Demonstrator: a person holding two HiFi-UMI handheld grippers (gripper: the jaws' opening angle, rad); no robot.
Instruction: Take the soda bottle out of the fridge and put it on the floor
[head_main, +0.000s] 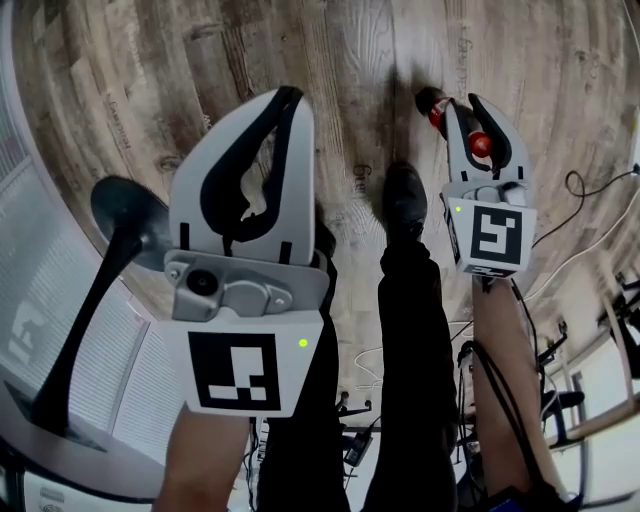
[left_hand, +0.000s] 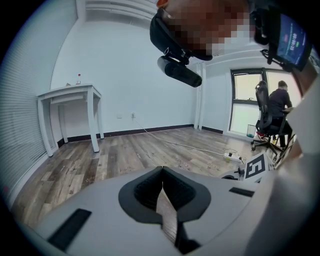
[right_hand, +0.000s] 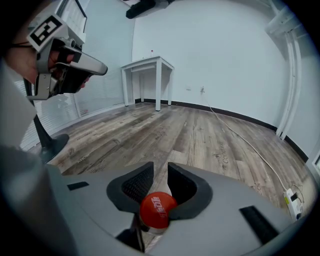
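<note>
we count two grippers and one soda bottle. the left gripper (head_main: 288, 95) is pressed together and empty. the right gripper (head_main: 463, 105) pinches the soda bottle (head_main: 430, 100) at the neck, under its one red cap (head_main: 481, 145), tilted over the wood floor (head_main: 150, 60). one white table (right_hand: 149, 65) stands by the wall.

White table (left_hand: 70, 92) against the far wall, close to the corner of the wood-plank floor (left_hand: 125, 155), beside slatted blinds (left_hand: 20, 125). Dark baseboard (left_hand: 150, 131) along the floor's far edge. White cable (right_hand: 247, 143) trailing from the wall across the planks to a power strip (left_hand: 231, 155). Dark round stand base (head_main: 128, 212) with slanting pole, near the blinds-side edge. Office chair (left_hand: 263, 117) with seated person (left_hand: 280, 100) at a window (left_hand: 245, 107).
</note>
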